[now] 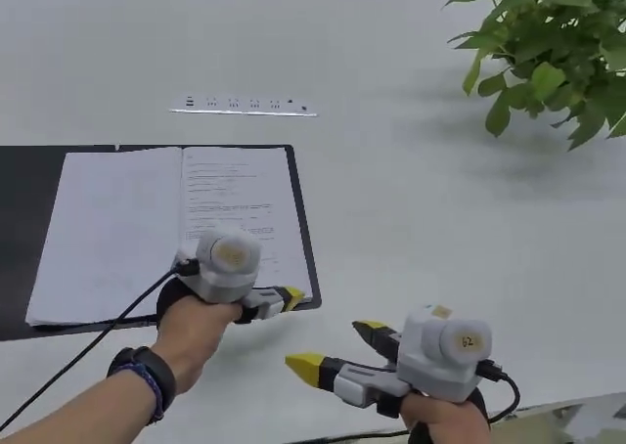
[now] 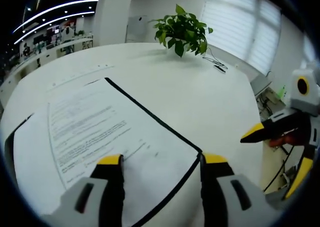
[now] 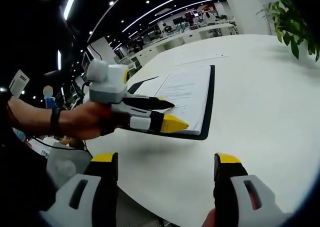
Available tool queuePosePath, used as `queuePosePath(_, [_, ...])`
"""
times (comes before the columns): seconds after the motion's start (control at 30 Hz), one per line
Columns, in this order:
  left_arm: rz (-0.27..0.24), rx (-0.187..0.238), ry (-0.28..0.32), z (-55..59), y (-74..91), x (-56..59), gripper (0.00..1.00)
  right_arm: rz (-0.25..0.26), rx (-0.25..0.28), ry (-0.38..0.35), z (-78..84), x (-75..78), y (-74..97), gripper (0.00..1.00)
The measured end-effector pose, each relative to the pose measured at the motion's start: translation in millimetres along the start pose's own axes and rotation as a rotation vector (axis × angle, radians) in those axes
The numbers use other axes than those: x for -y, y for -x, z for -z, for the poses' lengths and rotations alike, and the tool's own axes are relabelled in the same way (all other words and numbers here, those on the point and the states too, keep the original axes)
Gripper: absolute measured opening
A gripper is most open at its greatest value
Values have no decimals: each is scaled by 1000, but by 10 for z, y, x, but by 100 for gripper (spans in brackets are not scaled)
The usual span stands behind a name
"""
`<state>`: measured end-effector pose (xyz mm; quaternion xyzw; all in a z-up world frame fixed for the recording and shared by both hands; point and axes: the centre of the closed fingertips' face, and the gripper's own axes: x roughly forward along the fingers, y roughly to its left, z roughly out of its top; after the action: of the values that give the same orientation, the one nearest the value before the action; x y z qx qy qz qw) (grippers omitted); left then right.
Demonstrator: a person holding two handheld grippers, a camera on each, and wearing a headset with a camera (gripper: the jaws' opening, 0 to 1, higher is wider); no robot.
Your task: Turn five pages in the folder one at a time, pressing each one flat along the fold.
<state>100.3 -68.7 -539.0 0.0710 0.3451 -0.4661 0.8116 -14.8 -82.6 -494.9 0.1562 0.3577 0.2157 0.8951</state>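
Note:
The black folder (image 1: 305,231) lies open on the white table, a printed page (image 1: 235,199) on top at its right and a blank page (image 1: 112,229) on the left. My left gripper (image 1: 284,299) hovers at the folder's near right corner (image 2: 192,152), its jaws open astride that corner, the left one over the printed page (image 2: 100,122). To its right, off the folder, my right gripper (image 1: 337,346) is open above bare table with nothing held. The right gripper view has the left gripper (image 3: 171,114) over the folder (image 3: 187,89); the right gripper (image 2: 275,154) appears in the left gripper view.
A leafy potted plant (image 1: 558,43) stands at the far right of the table. A flush socket strip (image 1: 245,107) sits beyond the folder. A black cable (image 1: 88,341) trails from the left gripper. The table's near edge (image 1: 548,410) runs just below the right gripper.

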Motion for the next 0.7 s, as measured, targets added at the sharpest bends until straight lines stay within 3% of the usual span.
queuePosePath(0.17, [-21, 61, -24, -138, -77, 26, 59, -12, -11, -11, 28, 25, -18, 75])
queuePosePath(0.27, [-24, 24, -67, -67, -159, 46, 60, -23, -34, 3, 53, 26, -38, 75])
queuePosePath(0.47, [-83, 12, -204, -5, -191, 17, 57, -30, -33, -1, -4, 65, -64, 74])
queuePosePath(0.7, [-78, 19, -147, -41, -169, -31, 53, -34, -24, -4, -58, 102, -110, 72])
